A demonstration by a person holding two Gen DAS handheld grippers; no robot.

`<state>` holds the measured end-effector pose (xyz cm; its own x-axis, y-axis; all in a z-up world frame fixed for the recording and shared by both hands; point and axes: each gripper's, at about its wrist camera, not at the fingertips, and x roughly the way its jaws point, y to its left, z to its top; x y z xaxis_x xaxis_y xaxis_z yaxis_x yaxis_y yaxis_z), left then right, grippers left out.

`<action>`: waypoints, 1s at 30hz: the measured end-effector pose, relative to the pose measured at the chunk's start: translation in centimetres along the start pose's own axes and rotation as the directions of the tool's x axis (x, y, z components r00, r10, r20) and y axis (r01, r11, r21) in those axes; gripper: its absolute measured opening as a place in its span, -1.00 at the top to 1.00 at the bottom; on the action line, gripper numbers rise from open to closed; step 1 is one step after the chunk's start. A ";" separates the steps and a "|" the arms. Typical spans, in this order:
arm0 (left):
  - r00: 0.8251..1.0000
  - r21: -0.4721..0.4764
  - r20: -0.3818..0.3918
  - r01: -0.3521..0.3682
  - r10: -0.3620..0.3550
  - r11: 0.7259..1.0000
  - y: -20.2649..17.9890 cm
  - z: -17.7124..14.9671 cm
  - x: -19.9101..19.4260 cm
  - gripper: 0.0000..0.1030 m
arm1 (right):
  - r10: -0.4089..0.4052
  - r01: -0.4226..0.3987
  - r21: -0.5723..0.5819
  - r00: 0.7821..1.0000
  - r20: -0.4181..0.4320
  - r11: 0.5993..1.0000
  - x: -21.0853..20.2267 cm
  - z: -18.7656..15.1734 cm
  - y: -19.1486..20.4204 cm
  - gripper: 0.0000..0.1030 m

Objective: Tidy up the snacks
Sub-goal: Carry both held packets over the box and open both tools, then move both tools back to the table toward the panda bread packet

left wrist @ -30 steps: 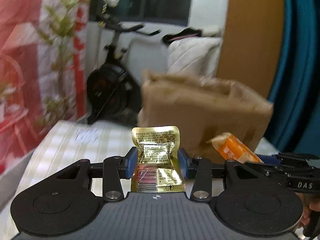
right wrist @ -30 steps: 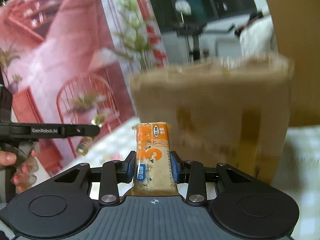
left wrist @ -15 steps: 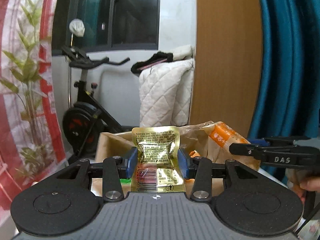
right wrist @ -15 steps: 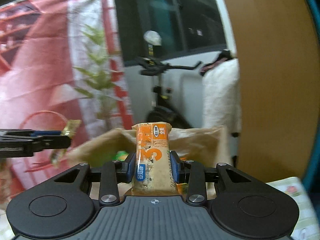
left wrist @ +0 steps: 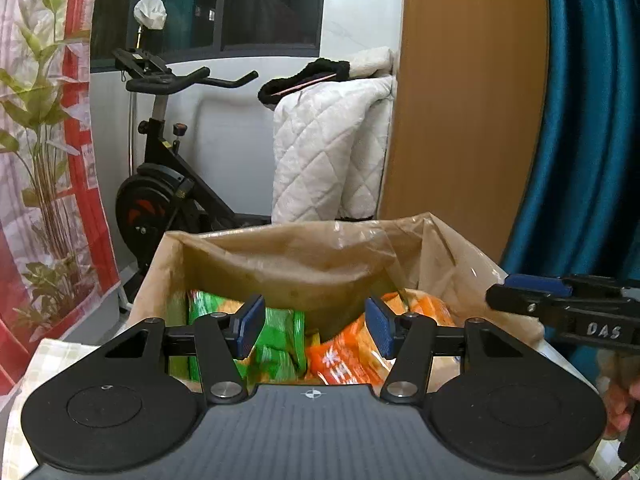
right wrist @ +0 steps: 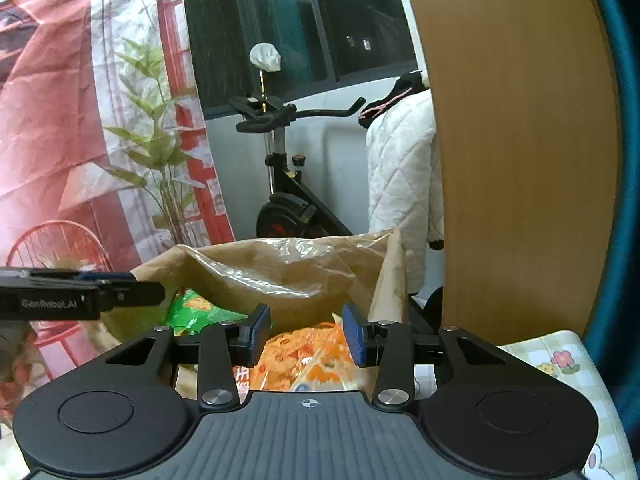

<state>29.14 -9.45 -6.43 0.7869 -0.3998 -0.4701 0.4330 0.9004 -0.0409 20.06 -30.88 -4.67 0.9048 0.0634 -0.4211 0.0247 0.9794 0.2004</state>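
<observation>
While poised over the brown paper bag (left wrist: 320, 256), left gripper (left wrist: 312, 326) and right gripper (right wrist: 306, 334) fingers opening, nothing between them; green snack packets (left wrist: 276, 340) at 9 o'clock, orange snack packets (right wrist: 304, 356) at 3 o'clock inside bag.

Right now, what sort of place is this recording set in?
Probably a room in a home: an exercise bike stands by a dark window, a quilted white blanket hangs beside it, and a teal curtain hangs at right.
</observation>
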 end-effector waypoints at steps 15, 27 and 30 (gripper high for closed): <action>0.996 -0.071 0.034 0.080 -0.078 0.994 -2.5 -5.4 -7.2 -0.12 | -0.014 0.013 -0.015 0.998 -0.054 1.000 -10.7 -6.1 -0.5 -0.03; 0.976 -0.095 -0.122 0.167 -0.178 0.981 -5.4 -11.8 -5.3 -0.12 | -0.119 0.127 0.010 0.950 -0.289 0.992 -13.0 -15.1 -2.2 -0.41; 0.970 -0.110 -0.144 0.180 -0.195 0.977 -5.6 -12.7 -4.8 -0.12 | -0.129 0.140 0.005 0.926 -0.354 0.990 -13.1 -16.9 -2.0 -0.55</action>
<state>17.31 -10.40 -15.15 0.6153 -0.5390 -0.5752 0.5168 0.8268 -0.2220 0.99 -30.46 -14.49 0.6848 0.0003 -0.7287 0.1529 0.9777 0.1440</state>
